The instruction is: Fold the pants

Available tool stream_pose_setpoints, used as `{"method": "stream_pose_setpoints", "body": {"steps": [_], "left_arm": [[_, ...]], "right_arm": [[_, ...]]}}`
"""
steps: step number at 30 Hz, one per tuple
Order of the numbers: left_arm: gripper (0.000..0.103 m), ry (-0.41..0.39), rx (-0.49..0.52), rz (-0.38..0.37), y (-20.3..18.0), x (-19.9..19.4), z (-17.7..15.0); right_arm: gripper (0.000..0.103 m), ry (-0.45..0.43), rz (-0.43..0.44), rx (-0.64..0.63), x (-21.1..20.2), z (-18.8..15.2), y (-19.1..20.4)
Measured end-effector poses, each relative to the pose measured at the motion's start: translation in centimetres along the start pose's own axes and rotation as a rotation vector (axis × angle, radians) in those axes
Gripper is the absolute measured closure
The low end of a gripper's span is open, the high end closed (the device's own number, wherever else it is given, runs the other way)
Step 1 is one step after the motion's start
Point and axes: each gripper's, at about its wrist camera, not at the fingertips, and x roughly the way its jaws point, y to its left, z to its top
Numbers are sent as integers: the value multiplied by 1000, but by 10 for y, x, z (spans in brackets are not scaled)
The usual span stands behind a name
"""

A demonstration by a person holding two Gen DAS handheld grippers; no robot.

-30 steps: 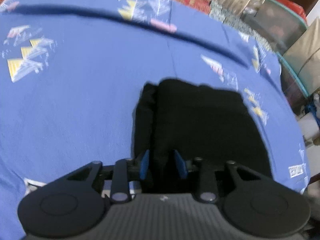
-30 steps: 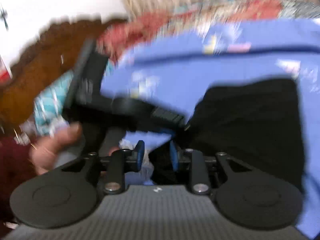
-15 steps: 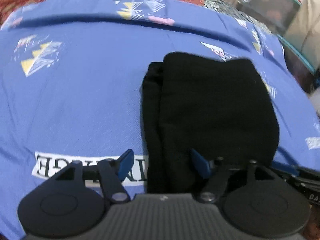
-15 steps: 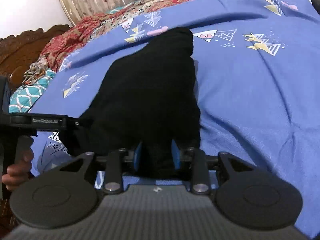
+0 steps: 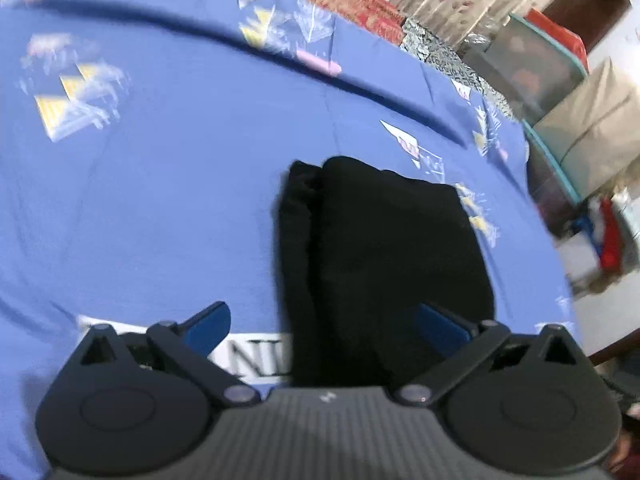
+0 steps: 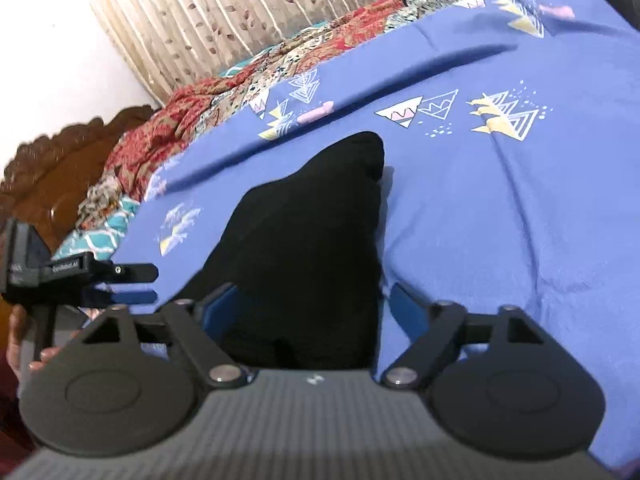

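Black pants [image 5: 384,264] lie folded into a compact stack on the blue patterned bedsheet [image 5: 160,184], directly ahead of both grippers. Left gripper [image 5: 324,324]: jaws have just been opening and now stand wide apart; the near end of the pants sits between the blue pads [image 5: 208,322], which do not press on the cloth. One pad is over bare sheet to the left of the stack, the other over its right part. A narrower folded layer shows along the stack's left edge, beside the wider top layer. Right gripper [image 6: 310,300]: jaws have likewise just been opening and stand apart; the near end of the pants lies between the pads, the left one at the cloth's edge and the right one clear of it over the sheet. Whether the left pad touches, cannot tell. From this gripper the stack tapers away to a rounded far corner. The left gripper body [image 6: 48,272] appears off to its left, with the person's hand [image 6: 24,340] on the handle.
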Motion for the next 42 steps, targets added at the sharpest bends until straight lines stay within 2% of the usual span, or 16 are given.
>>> {"method": "stream_pose_setpoints", "body": {"steps": [7,9,13,14,15,16,18,22,27,31,34,36,37,38,39,42], "left_arm": [[0,131,-116,-76,8,63,-2],[0,116,-93,-89,2,66,-11],[3,82,-46,-119,-8,65,-27],[13,71,-35,-109,-10,63,-29],[28,67,-31,-97,-12,61,-28],[33,68,-41,-100,-13,59,-23],[47,65,-60,-137,-17,52,-8],[49,-69,72,-189,-53,25,49],[48,-310,267,-138,-87,3,131],[47,-365,248,-64,-74,36,182],[42,-328,168,28,-40,93,199],[45,-175,80,144,-5,154,199],[41,-94,31,208,12,181,193],[31,-141,12,172,22,186,183],[30,-199,14,149,21,178,176],[30,-187,-1,137,15,165,168]], "right_arm": [[16,1,44,67,46,26,-12],[16,52,50,96,65,24,-21],[14,108,154,225,91,13,-25],[15,110,143,197,91,14,-17],[26,120,139,188,92,16,-13],[34,129,149,208,90,20,-12],[48,119,189,227,84,32,-8],[50,-1,228,34,70,80,39],[50,-227,284,-130,76,162,76],[49,-318,273,-140,124,201,66],[48,-239,154,-64,190,195,40],[47,-73,32,7,246,179,14],[44,37,-65,44,272,169,1],[35,48,-98,90,282,156,-14],[33,-9,-38,135,272,153,-21],[31,48,-26,113,254,162,-18]]}}
